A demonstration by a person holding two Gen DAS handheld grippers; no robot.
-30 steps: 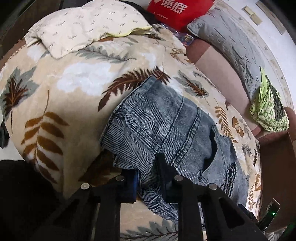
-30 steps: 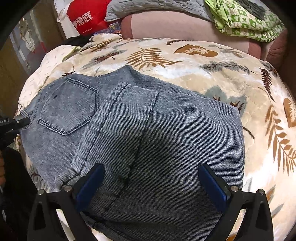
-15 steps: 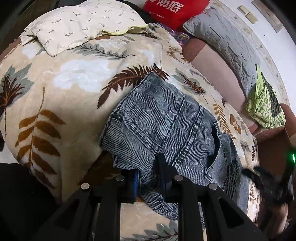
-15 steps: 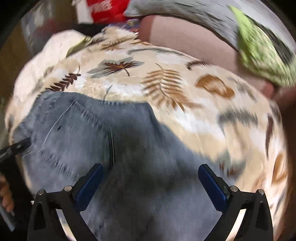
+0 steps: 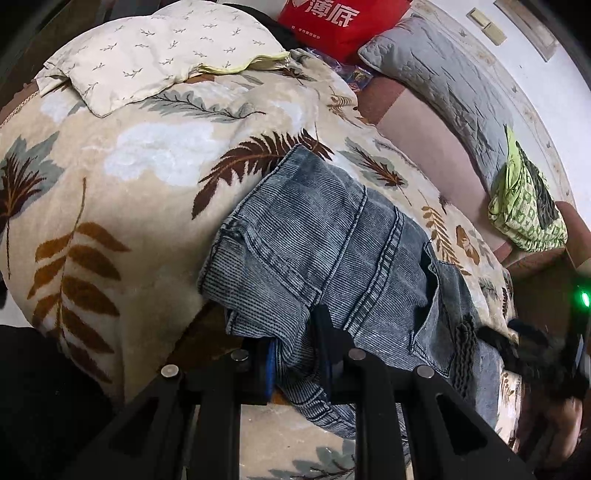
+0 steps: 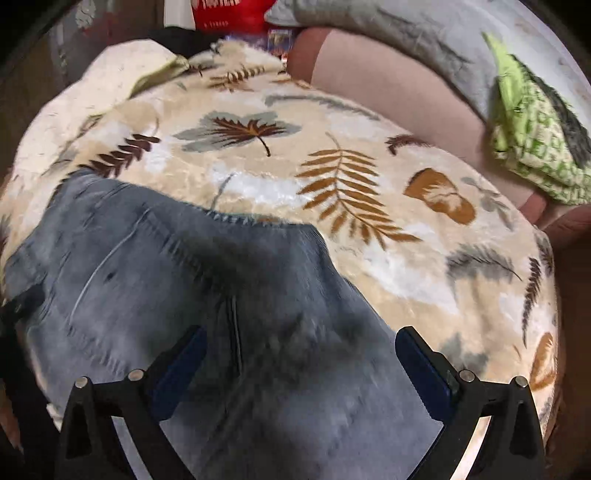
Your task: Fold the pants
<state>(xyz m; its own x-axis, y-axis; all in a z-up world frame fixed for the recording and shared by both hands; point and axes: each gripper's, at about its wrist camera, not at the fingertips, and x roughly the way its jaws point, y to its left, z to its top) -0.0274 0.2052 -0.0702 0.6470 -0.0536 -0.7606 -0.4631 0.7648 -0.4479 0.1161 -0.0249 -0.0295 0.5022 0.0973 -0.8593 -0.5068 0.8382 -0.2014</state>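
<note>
Folded grey-blue denim pants (image 5: 332,258) lie on a beige leaf-print blanket (image 5: 129,177). My left gripper (image 5: 295,354) is shut on the pants' near waistband edge; cloth bunches between its blue pads. In the right wrist view the pants (image 6: 166,295) fill the lower left, blurred. My right gripper (image 6: 299,354) is open wide just above the denim, with nothing between its fingers. It also shows at the right edge of the left wrist view (image 5: 535,350), beside the pants' far end.
A cream patterned pillow (image 5: 155,51) lies at the far left of the blanket. A red bag (image 5: 332,22), a grey quilted cushion (image 5: 443,85) and a green patterned cloth (image 5: 524,206) rest along the pink sofa back (image 5: 424,140).
My right gripper has lifted and swung off the pants' folded end toward the blanket, still open. My left gripper keeps its hold on the waistband and has barely moved.
</note>
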